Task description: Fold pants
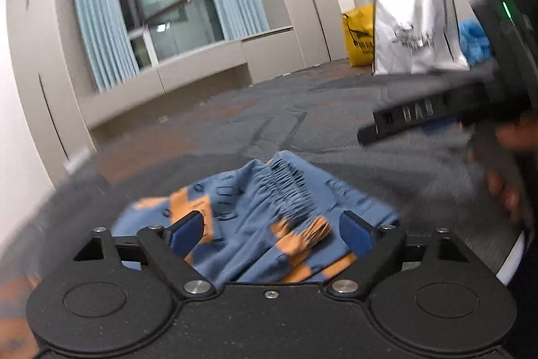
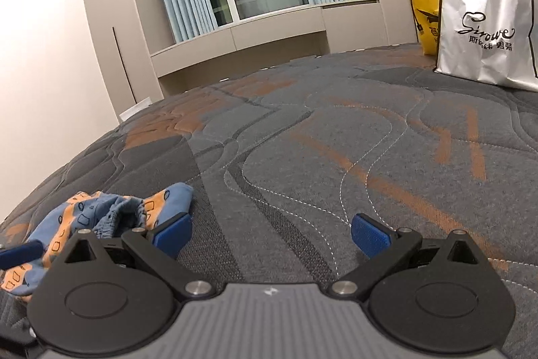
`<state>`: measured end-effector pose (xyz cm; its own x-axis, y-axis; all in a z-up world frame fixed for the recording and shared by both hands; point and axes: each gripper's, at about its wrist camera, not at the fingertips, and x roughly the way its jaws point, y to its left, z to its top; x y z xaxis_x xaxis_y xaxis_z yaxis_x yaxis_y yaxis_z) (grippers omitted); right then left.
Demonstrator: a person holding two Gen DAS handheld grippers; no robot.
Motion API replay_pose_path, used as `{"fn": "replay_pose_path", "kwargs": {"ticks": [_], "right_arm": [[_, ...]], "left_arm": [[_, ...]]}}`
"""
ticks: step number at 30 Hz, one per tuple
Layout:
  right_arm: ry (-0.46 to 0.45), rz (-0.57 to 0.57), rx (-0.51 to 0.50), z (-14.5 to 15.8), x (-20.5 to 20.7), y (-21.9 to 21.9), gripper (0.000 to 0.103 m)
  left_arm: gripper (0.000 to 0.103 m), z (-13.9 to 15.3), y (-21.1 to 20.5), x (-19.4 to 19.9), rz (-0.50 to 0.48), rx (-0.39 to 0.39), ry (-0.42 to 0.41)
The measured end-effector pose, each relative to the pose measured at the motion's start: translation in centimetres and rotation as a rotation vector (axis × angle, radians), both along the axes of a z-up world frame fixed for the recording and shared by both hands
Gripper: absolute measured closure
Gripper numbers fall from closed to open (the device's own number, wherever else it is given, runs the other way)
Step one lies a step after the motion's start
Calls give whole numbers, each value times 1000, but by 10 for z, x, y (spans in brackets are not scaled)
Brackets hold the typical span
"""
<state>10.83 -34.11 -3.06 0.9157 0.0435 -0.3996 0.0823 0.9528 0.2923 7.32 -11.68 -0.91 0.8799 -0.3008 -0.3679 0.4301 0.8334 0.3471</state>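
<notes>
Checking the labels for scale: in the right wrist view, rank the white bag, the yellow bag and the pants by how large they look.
1. white bag, cut off at the picture's edge
2. pants, nearer the camera and partly hidden, so only roughly second
3. yellow bag, mostly hidden behind the white bag

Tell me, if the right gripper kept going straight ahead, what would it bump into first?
Probably just the bed cover. The right gripper is open and tilts down at bare quilted fabric; nothing lies between its fingers. The pants sit off to its left, out of that path.
</notes>
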Motion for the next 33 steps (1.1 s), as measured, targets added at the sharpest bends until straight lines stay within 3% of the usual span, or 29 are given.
{"fn": "replay_pose_path", "kwargs": {"ticks": [3,6,11,17,19,21,23,26,29,33], "right_arm": [[-49,60,21,4,-4,4,0],[-78,177,44,9,2,15,0],[-117,359,95,20,22,37,2],[-51,435,101,20,52,61,40],[-15,432,102,15,59,64,62],[9,435,110,10,63,65,73],[1,433,116,9,60,63,80],[-48,421,134,17,49,57,81],[-91,397,125,29,36,52,81],[-58,356,69,30,29,53,80]], "left_arm": [[15,-5,2,-2,16,61,5],[19,-3,15,-4,18,21,39],[44,2,30,2,36,-15,81],[79,2,34,4,-7,-59,134],[93,2,32,4,-2,-70,130],[98,4,34,4,8,-96,128],[99,9,38,3,9,-137,132],[99,17,40,-1,-13,-169,126],[99,18,34,-6,-44,-160,120],[99,4,28,-2,-65,-148,178]]}}
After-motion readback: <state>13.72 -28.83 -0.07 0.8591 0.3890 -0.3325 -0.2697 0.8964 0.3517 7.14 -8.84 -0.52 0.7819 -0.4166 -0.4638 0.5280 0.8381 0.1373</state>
